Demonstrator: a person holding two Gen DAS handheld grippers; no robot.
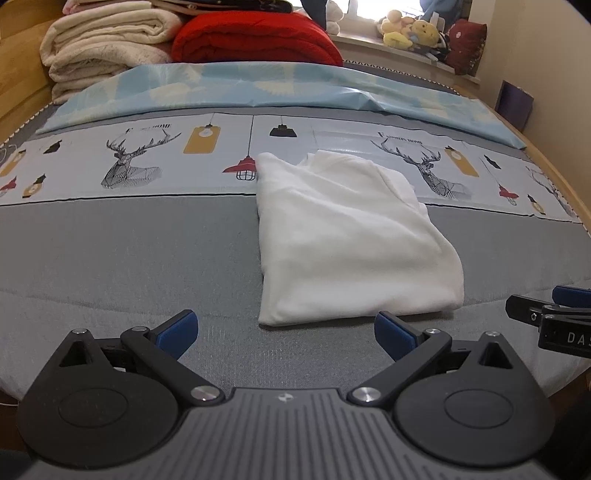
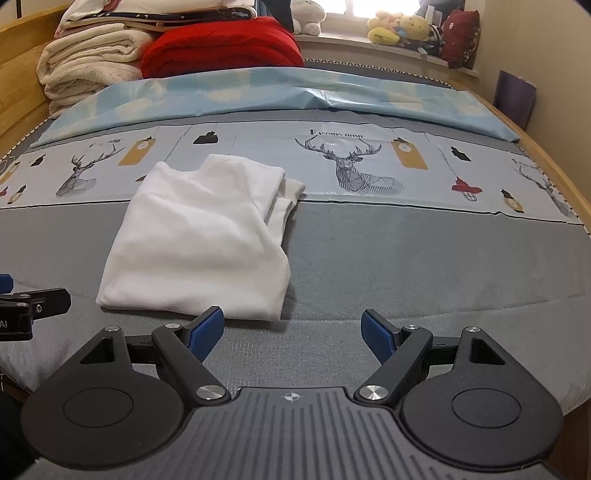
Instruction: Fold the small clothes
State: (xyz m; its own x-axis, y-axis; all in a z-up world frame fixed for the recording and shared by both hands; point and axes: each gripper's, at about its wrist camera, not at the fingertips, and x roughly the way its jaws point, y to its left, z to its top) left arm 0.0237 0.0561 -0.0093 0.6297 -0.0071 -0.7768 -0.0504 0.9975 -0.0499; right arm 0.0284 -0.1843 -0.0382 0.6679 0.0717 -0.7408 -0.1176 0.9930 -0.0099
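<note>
bed [image 1: 110, 258]: grey cover | window [image 2: 364, 7]: bright | wall [image 2: 535, 44]: cream

Bare grey bed cover [image 1: 129, 258] between and left of the left gripper's fingers [image 1: 177, 326]: passable. Folded white garment [image 1: 351, 236] lies just ahead; right gripper [image 1: 554, 314] flanks right.

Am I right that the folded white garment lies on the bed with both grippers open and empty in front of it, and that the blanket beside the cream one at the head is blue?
Nearly: that blanket is red, not blue, as the left wrist view shows. The rest holds: the white garment lies folded on the bed, beside the cream blanket, with the left gripper and right gripper open and empty.
</note>
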